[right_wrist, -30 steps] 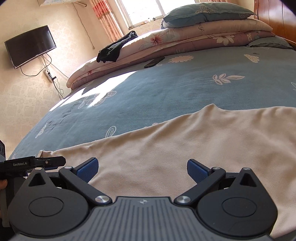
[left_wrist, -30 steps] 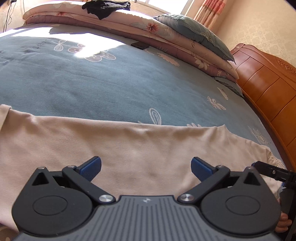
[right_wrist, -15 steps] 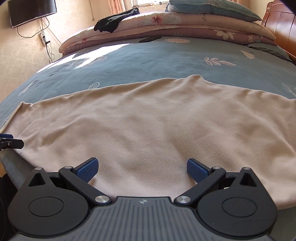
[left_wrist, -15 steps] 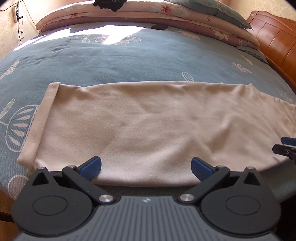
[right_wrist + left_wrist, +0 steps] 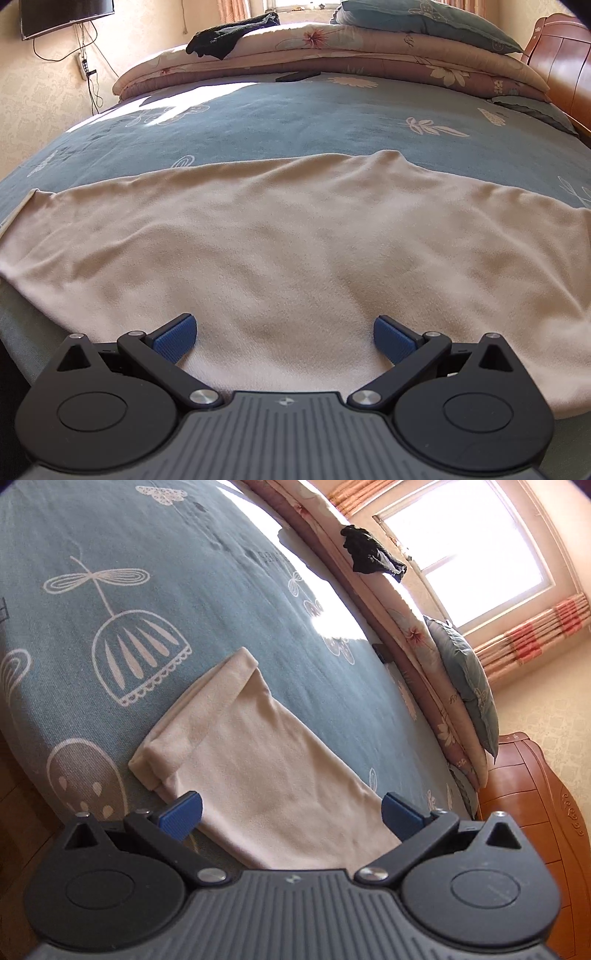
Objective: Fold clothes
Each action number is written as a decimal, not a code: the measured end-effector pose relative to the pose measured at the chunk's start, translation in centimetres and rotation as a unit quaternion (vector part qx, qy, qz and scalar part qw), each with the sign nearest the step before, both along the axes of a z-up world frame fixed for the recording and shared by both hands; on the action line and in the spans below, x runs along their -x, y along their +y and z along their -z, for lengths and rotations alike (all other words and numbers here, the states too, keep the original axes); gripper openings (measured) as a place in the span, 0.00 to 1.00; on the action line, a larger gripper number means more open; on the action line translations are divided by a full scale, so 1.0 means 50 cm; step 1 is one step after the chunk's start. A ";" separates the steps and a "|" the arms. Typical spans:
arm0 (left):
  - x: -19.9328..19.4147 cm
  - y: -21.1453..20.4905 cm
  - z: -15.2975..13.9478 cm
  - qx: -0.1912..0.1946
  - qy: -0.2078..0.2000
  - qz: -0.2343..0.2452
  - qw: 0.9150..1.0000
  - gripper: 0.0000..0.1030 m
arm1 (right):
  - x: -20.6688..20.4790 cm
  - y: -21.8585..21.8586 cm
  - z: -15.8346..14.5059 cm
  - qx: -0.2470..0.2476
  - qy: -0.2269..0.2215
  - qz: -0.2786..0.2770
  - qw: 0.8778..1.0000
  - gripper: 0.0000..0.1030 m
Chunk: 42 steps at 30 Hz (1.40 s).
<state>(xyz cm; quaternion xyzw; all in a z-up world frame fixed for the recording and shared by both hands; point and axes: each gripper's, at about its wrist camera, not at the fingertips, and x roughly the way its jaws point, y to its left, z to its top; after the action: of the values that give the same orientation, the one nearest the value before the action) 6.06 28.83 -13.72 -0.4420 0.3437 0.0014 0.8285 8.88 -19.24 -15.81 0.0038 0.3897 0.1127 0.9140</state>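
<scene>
The beige garment (image 5: 295, 251) is lying spread flat across the near edge of the bed (image 5: 295, 110), its rolled cuff end (image 5: 199, 716) pointing toward ten o'clock in the left wrist view. Judging from the layout, the step in hand is taking hold of the near hem to fold the cloth away across itself. To do it well, each gripper should be pinching only the top layers at the edge, at matching spots either side, then lifting level so the fabric is not dragging or creasing, and laying edge onto edge.

The left gripper (image 5: 291, 812) is hovering tilted, rolled toward the right, over the garment's narrow end, with its blue pads (image 5: 179, 810) standing wide apart and holding nothing. The right gripper (image 5: 284, 336) is sitting level and low over the broad middle of the garment, aimed at twelve o'clock toward the stacked quilts (image 5: 332, 48), jaws likewise wide and empty. The fabric is passing beneath both sets of fingers; whether they are touching it, I cannot tell.
</scene>
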 end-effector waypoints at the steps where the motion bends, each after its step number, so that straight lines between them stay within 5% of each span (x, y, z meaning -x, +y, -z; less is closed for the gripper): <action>1: 0.006 0.005 0.012 0.015 0.002 -0.011 1.000 1.00 | -0.001 0.000 -0.001 0.000 0.001 0.001 1.000 1.00; 8: 0.016 0.049 0.107 0.133 -0.012 -0.065 0.989 0.99 | -0.005 -0.013 -0.005 -0.021 0.009 0.007 1.000 1.00; 13: 0.009 0.047 0.155 0.177 -0.028 -0.090 0.980 1.00 | -0.005 -0.006 -0.005 -0.014 0.010 0.009 1.000 1.00; 21: -0.015 0.048 0.143 0.160 -0.029 -0.089 0.983 0.99 | -0.008 0.000 -0.008 -0.004 0.015 0.010 1.000 1.00; 24: -0.012 0.058 0.088 0.106 -0.027 -0.080 0.991 0.99 | -0.009 0.005 -0.045 -0.053 0.010 -0.011 0.999 1.00; 27: -0.013 0.066 0.031 0.030 -0.010 -0.078 0.996 1.00 | 0.000 0.073 -0.116 -0.048 -0.058 -0.085 0.994 1.00; 32: -0.007 0.055 -0.047 -0.100 0.009 -0.070 0.992 1.00 | 0.018 0.282 -0.174 0.034 -0.134 -0.254 0.957 0.83; 34: 0.007 0.050 -0.063 -0.118 0.003 -0.065 0.991 1.00 | 0.026 0.363 -0.170 0.069 -0.147 -0.315 0.935 0.72; 36: 0.023 0.056 -0.061 -0.100 -0.004 -0.066 0.993 1.00 | 0.029 0.438 -0.153 0.100 -0.145 -0.361 0.916 0.64; 42: 0.081 0.100 -0.034 -0.025 -0.028 -0.093 0.995 0.99 | 0.048 0.601 -0.100 0.167 -0.158 -0.438 0.869 0.64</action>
<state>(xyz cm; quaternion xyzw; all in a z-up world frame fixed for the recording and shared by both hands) 2.00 33.85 -12.02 -0.4512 0.2772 0.0744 0.8450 6.48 10.82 -10.79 -0.3379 0.2150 0.4339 0.8070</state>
